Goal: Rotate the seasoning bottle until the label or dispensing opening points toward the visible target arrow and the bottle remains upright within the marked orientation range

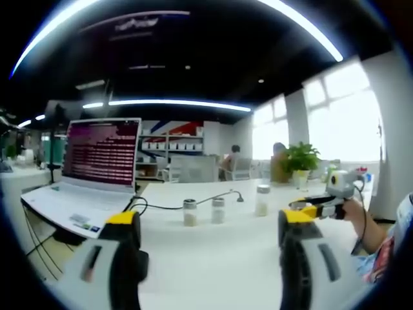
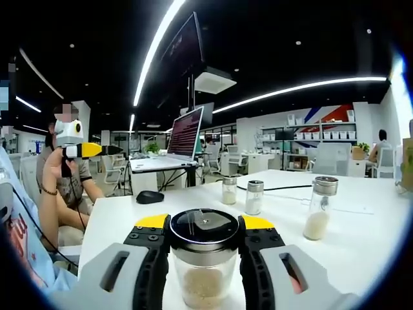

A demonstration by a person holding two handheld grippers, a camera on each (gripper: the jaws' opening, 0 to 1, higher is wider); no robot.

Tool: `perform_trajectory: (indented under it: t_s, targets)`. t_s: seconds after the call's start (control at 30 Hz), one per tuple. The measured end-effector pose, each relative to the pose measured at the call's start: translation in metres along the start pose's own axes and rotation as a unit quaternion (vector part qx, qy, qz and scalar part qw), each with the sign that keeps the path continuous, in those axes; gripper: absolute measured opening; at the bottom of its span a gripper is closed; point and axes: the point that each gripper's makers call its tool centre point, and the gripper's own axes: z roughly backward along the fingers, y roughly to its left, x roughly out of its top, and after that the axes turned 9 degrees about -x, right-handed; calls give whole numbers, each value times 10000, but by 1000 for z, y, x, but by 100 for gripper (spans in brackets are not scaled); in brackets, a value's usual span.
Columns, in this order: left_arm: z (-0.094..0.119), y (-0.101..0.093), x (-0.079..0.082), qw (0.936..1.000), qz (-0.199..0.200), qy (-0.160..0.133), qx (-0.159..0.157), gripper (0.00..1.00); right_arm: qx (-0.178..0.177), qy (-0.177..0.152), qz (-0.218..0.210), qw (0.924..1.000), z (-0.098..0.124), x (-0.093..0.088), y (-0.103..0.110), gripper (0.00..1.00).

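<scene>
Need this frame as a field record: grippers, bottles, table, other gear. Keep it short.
right gripper: shut on seasoning bottle, upright, black lid, pale grains inside
left gripper: open, holds nothing, above the white table
other bottles: three standing upright on the table, metal lids
laptop: open, screen lit, on the table's far side
mouse: black, on the table
target arrow: cannot tell

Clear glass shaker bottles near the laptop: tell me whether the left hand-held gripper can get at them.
Probably yes: the left hand-held gripper is open, with bare white table leading to the clear glass shaker bottles.
</scene>
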Motion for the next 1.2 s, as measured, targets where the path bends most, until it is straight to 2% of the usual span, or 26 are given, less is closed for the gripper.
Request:
perform_trajectory:
  t_s: [0.6, 0.7, 0.87, 1.2]
  targets:
    - [4, -6, 2, 10000, -2, -22, -12, 93, -404, -15, -57, 9992, 3, 0, -2, 41]
    - [2, -8, 5, 9998, 103, -145, -62, 94, -449, -38, -95, 9989, 3, 0, -4, 41]
    - [-2, -4, 0, 9999, 112, -54, -36, 94, -507, -40, -106, 9987, 3, 0, -4, 41]
    - [0, -4, 1, 10000, 82, -53, 13, 94, -794, -135, -189, 9966, 3, 1, -4, 41]
